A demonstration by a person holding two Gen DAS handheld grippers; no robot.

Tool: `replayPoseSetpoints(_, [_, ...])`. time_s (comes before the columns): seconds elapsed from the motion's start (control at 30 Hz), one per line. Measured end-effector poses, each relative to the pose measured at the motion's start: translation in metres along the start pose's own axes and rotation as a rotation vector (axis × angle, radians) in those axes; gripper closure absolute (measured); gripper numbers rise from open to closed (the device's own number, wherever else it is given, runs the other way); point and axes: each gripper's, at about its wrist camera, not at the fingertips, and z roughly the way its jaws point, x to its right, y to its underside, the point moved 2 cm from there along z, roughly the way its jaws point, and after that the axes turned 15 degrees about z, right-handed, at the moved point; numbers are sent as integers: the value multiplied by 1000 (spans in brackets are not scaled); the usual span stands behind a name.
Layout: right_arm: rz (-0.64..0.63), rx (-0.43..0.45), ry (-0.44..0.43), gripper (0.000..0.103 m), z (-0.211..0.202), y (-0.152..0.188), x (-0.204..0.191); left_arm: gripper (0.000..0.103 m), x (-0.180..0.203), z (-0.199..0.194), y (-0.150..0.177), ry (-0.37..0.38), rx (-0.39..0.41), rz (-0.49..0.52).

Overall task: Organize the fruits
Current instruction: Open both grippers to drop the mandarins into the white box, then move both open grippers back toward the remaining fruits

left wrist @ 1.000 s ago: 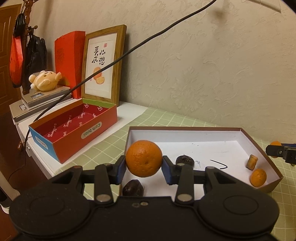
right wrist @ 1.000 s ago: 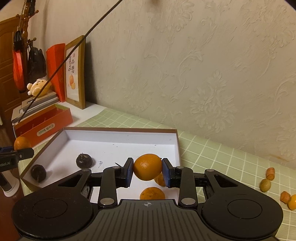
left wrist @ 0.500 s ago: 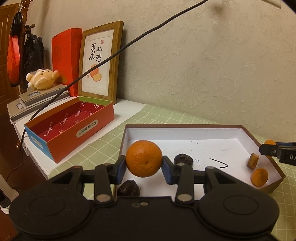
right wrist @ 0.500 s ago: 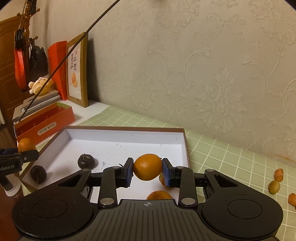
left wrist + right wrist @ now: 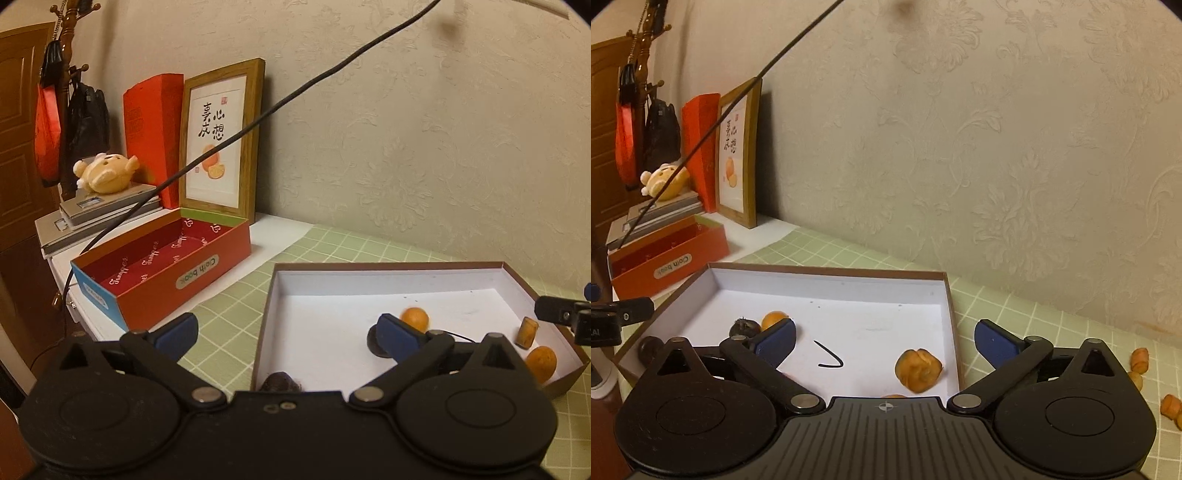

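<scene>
A shallow brown box with a white inside (image 5: 424,295) sits on the green checked cloth; it also shows in the right wrist view (image 5: 849,291). My left gripper (image 5: 286,332) is open and empty over its near left corner. An orange (image 5: 415,318) lies in the box beside a dark fruit (image 5: 373,341). Another dark fruit (image 5: 280,382) lies at the near edge. An orange (image 5: 541,363) and a small brown piece (image 5: 527,331) lie at the box's right end. My right gripper (image 5: 884,339) is open and empty above an orange (image 5: 918,367) in the box.
A red open box (image 5: 166,266), a framed picture (image 5: 221,140), a red envelope, a plush toy (image 5: 105,173) and stacked scales stand at the left. Small loose fruits (image 5: 1139,360) lie on the cloth at the right. A black cable (image 5: 295,92) crosses overhead.
Both grippers have opened and let go of their oranges, which now lie inside the white-lined box.
</scene>
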Motion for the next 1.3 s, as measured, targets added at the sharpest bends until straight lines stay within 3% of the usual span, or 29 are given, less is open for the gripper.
replayPoseSetpoints(0.9, [10,-26,9,0,4,2,0,6,-8,-1,2,-3,-8,-18])
replayPoseSetpoints(1.3, [18,-30,19,0,-15,-2,14,6,12,-5,-5,22,10,-14])
